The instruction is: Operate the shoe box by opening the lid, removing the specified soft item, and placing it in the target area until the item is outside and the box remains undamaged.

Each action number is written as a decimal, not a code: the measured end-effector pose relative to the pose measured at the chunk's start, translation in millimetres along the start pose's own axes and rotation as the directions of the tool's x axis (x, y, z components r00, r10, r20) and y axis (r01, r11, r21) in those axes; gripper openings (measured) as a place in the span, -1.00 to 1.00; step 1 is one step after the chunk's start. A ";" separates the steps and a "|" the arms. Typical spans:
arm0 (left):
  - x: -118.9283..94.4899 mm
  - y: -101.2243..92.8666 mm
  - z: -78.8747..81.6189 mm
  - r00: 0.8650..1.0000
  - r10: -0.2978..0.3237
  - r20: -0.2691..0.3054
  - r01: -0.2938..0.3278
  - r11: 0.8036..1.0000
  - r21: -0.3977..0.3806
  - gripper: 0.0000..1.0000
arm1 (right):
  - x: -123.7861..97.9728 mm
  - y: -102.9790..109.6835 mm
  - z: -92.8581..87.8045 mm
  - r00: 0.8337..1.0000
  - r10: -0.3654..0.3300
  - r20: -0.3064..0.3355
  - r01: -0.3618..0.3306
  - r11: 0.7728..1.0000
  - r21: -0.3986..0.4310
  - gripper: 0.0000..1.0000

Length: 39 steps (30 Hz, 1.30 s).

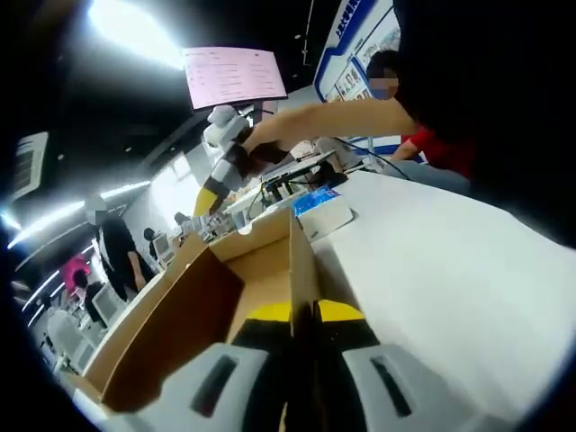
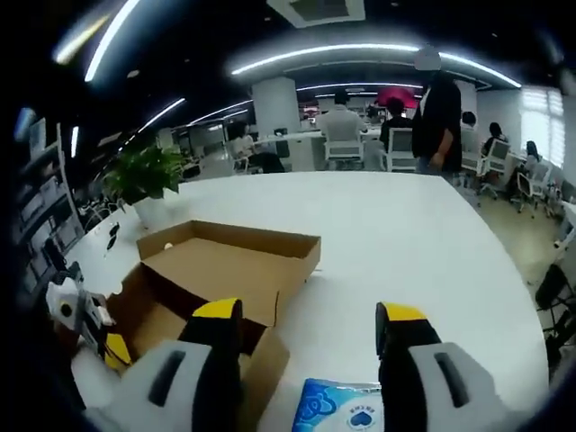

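Brown corrugated cardboard shoe box (image 2: pixel 225 265) sits on the white counter (image 2: pixel 396 234) with its lid already swung up and open. Left gripper (image 1: pixel 303 315) is pinching the lid's thin cardboard edge (image 1: pixel 300 256) — yellow-tipped jaws clenched on it, the edge running straight up from between them. My read: it's holding the lid back so the box stays open and doesn't slide while the other gripper works. In the right gripper view the left gripper shows small at the box's near-left corner, left of the right jaws. Right gripper (image 2: pixel 310 328) hangs above the counter with jaws spread wide, nothing between them, touching nothing. A light blue soft plastic pack (image 2: pixel 337 407), probably tissues, lies on the counter just below and between the right jaws, outside the box and right beside its near wall; the left gripper view shows it past the lid's far end (image 1: pixel 317 200). Looks like the soft item is already out and let go; can't tell whether that spot is the target area. Box walls look uncrushed.
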<state>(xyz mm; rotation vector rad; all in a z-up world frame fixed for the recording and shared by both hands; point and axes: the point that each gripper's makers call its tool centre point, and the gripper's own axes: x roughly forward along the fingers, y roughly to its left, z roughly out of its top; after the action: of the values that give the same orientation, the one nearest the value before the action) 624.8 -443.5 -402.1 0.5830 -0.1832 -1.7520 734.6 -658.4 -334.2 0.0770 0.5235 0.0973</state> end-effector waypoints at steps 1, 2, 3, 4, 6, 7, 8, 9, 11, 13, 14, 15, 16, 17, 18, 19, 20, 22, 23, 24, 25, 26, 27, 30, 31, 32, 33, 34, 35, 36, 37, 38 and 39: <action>0.0 0.0 0.1 1.000 0.000 0.000 0.000 1.000 0.000 -0.87 | 2.2 1.9 1.3 1.000 0.003 -0.001 -0.003 1.000 -0.002 0.24; 0.0 0.0 0.1 1.000 0.000 0.000 0.000 1.000 0.001 -0.87 | 4.2 3.4 2.3 1.000 0.004 -0.003 -0.004 1.000 -0.008 0.23; 0.0 0.0 0.1 1.000 0.000 0.000 0.000 1.000 0.000 -0.87 | 6.8 4.4 3.8 1.000 0.004 -0.008 -0.004 1.000 -0.013 0.23; 0.0 0.0 0.1 1.000 0.000 0.000 0.000 1.000 0.000 -0.87 | 9.0 4.6 5.1 1.000 0.001 -0.011 -0.001 1.000 -0.014 0.24; -0.1 0.0 0.2 1.000 0.000 0.000 0.000 1.000 0.001 -0.87 | 12.0 2.9 5.5 1.000 -0.012 -0.024 0.012 1.000 -0.014 0.24; -0.2 0.0 0.2 1.000 0.000 0.000 0.000 1.000 0.001 -0.87 | 12.9 2.7 5.5 1.000 -0.014 -0.028 0.013 1.000 -0.016 0.24; -0.2 0.0 0.2 1.000 0.000 0.000 0.000 1.000 0.001 -0.87 | 15.2 2.3 5.6 0.999 -0.019 -0.034 0.018 1.000 -0.021 0.23; -0.2 0.0 0.2 1.000 0.000 0.000 0.000 1.000 0.001 -0.87 | 17.7 2.5 5.2 0.999 -0.022 -0.039 0.021 1.000 -0.023 0.23; -0.1 -0.1 0.2 1.000 0.000 0.001 0.000 1.000 0.002 -0.87 | 22.9 4.3 3.1 0.999 -0.021 -0.046 0.020 1.000 -0.017 0.23; 0.0 -0.2 0.0 1.000 -0.001 0.001 0.001 1.000 0.002 -0.87 | 27.6 6.2 0.6 0.999 -0.022 -0.048 0.022 1.000 -0.018 0.21; 0.1 -0.2 -0.1 1.000 -0.001 0.001 0.001 1.000 0.002 -0.87 | 30.0 7.3 -1.2 0.998 -0.023 -0.053 0.022 1.000 -0.019 0.20; 0.1 -0.2 -0.1 1.000 -0.001 0.001 0.001 1.000 0.002 -0.87 | 33.2 8.6 -3.2 0.998 -0.026 -0.060 0.024 0.999 -0.020 0.20; 0.2 -0.3 -0.1 1.000 -0.001 0.001 0.001 1.000 0.002 -0.87 | 34.2 8.9 -3.5 0.998 -0.027 -0.061 0.026 0.999 -0.022 0.20; 0.2 -0.2 -0.1 1.000 -0.001 0.001 0.001 1.000 0.002 -0.87 | 37.2 9.8 -3.5 0.997 -0.032 -0.063 0.030 0.999 -0.026 0.19; 0.3 -0.2 -0.2 1.000 -0.001 0.001 0.001 1.000 0.002 -0.87 | 38.9 10.0 -3.1 0.997 -0.033 -0.064 0.032 0.999 -0.027 0.19; 0.4 -0.2 -0.2 1.000 -0.001 0.001 0.001 1.000 0.002 -0.87 | 39.8 10.1 -2.7 0.997 -0.034 -0.064 0.032 0.999 -0.027 0.19; 0.4 -0.2 -0.2 1.000 -0.001 0.001 0.001 1.000 0.002 -0.87 | 44.1 8.7 -1.1 0.997 -0.041 -0.059 0.040 0.999 -0.013 0.19; 0.5 -0.1 -0.3 1.000 0.000 0.001 0.000 1.000 0.001 -0.87 | 49.2 7.9 -1.5 0.997 -0.060 -0.055 0.059 0.998 -0.014 0.19; 0.5 -0.2 -0.3 1.000 0.000 0.001 0.000 1.000 0.001 -0.87 | 51.3 7.8 -1.7 0.996 -0.068 -0.050 0.067 0.998 -0.011 0.19; 0.6 -0.2 -0.4 1.000 0.000 0.001 0.000 1.000 0.001 -0.87 | 54.7 8.2 -3.1 0.996 -0.080 -0.048 0.080 0.997 -0.006 0.19; 0.6 -0.3 -0.4 1.000 -0.001 0.001 0.001 1.000 0.001 -0.87 | 58.3 9.5 -4.8 0.995 -0.083 -0.049 0.082 0.997 -0.008 0.18; 0.7 -0.4 -0.4 1.000 -0.001 0.001 0.001 1.000 0.001 -0.87 | 60.1 10.4 -5.8 0.995 -0.085 -0.051 0.084 0.996 -0.009 0.18; 0.7 -0.5 -0.4 1.000 -0.001 0.001 0.001 1.000 0.002 -0.87 | 61.9 10.6 -6.3 0.995 -0.088 -0.053 0.088 0.996 -0.013 0.18; 0.8 -0.6 -0.5 1.000 -0.001 0.002 0.001 1.000 0.003 -0.87 | 62.8 8.6 -3.5 0.994 -0.096 -0.044 0.096 0.995 -0.008 0.18; 0.8 -0.6 -0.5 1.000 -0.001 0.002 0.001 1.000 0.003 -0.87 | 63.1 7.5 -2.8 0.994 -0.099 -0.042 0.099 0.995 -0.006 0.18; 0.7 -0.7 -0.6 1.000 -0.001 0.002 0.001 1.000 0.003 -0.87 | 64.0 4.5 -1.8 0.993 -0.108 -0.040 0.108 0.994 0.000 0.17; 0.7 -0.8 -0.7 1.000 -0.001 0.002 0.001 1.000 0.004 -0.87 | 65.8 0.9 -1.3 0.992 -0.117 -0.036 0.117 0.993 -0.002 0.16; 0.7 -0.9 -0.8 1.000 -0.001 0.002 0.001 1.000 0.003 -0.87 | 66.7 -2.4 -1.3 0.991 -0.133 -0.033 0.133 0.991 -0.006 0.16; 0.7 -1.0 -0.8 1.000 -0.002 0.002 0.002 1.000 0.003 -0.87 | 67.6 -3.7 -2.1 0.989 -0.141 -0.035 0.141 0.990 -0.009 0.15; 0.6 -1.1 -0.9 1.000 -0.002 0.002 0.002 1.000 0.003 -0.87 | 69.1 -3.1 -3.1 0.990 -0.139 -0.038 0.139 0.990 -0.010 0.11; 0.6 -1.2 -1.1 1.000 -0.002 0.002 0.002 1.000 0.004 -0.87 | 71.4 -0.7 -5.0 0.991 -0.127 -0.046 0.127 0.992 -0.003 0.06; 0.5 -1.3 -1.2 1.000 -0.002 0.002 0.002 1.000 0.003 -0.87 | 72.8 0.1 -5.4 0.991 -0.124 -0.045 0.124 0.992 0.004 0.00; 0.3 -1.4 -1.2 1.000 -0.002 0.002 0.002 1.000 0.004 -0.87 | 74.3 1.1 -6.5 0.991 -0.127 -0.047 0.128 0.992 0.004 -0.04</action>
<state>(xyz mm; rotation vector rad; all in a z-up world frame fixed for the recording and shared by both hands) 624.1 -443.2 -403.9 0.5841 -0.1874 -1.7542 795.2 -648.7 -376.5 0.0479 0.5737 -0.0278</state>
